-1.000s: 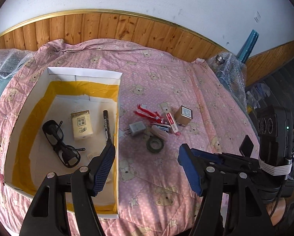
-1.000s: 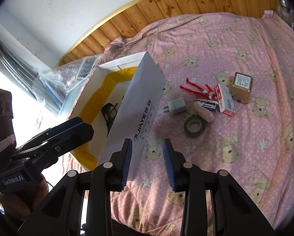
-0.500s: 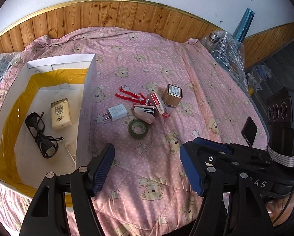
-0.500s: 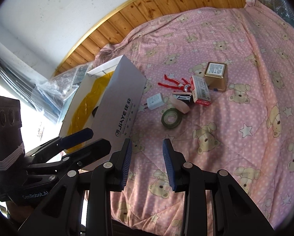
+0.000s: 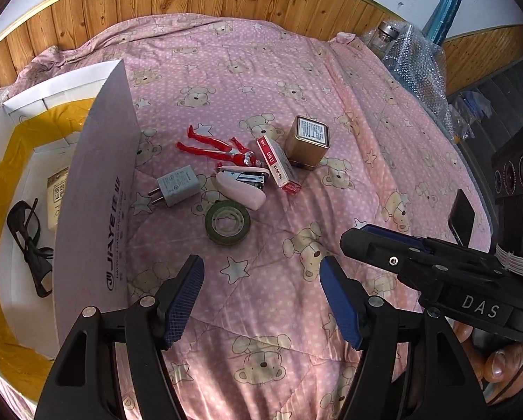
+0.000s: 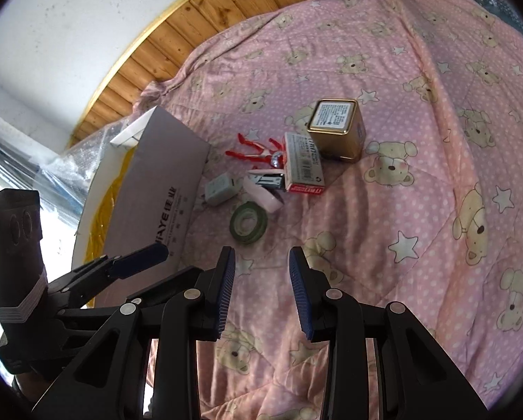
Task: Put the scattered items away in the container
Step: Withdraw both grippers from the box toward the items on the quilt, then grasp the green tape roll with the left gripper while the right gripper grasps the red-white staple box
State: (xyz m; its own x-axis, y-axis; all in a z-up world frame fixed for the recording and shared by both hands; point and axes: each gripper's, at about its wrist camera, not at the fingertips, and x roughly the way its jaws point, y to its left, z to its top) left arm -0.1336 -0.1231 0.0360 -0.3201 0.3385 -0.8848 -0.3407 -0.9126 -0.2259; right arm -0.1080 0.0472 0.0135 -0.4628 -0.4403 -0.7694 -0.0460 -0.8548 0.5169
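Observation:
A white box point(image 5: 97, 189) lined with yellow tape stands at the left, holding black glasses point(image 5: 27, 241) and a cream packet point(image 5: 56, 189). Right of it on the pink blanket lie a grey charger point(image 5: 179, 185), red figure point(image 5: 219, 150), pink stapler point(image 5: 242, 185), green tape roll point(image 5: 226, 239), staples box point(image 5: 277, 164) and gold tin point(image 5: 308, 140). My left gripper point(image 5: 261, 294) hovers open just short of the tape roll. My right gripper point(image 6: 261, 266) is open and empty, close beside it, facing the tape roll point(image 6: 247, 238) and tin point(image 6: 335, 126).
The bear-print blanket point(image 5: 261, 80) ends at a wood-panelled wall. Bubble wrap with a glass jar point(image 5: 387, 35) and a blue object point(image 5: 443, 14) sit at the far right corner. More bubble wrap point(image 6: 69, 164) lies behind the box. A person's fingers point(image 5: 499, 360) hold the right gripper.
Both grippers have swung away from the box toward the pile of loose items, which now looks closer. The left one was over the box a second ago. Nothing was picked up.

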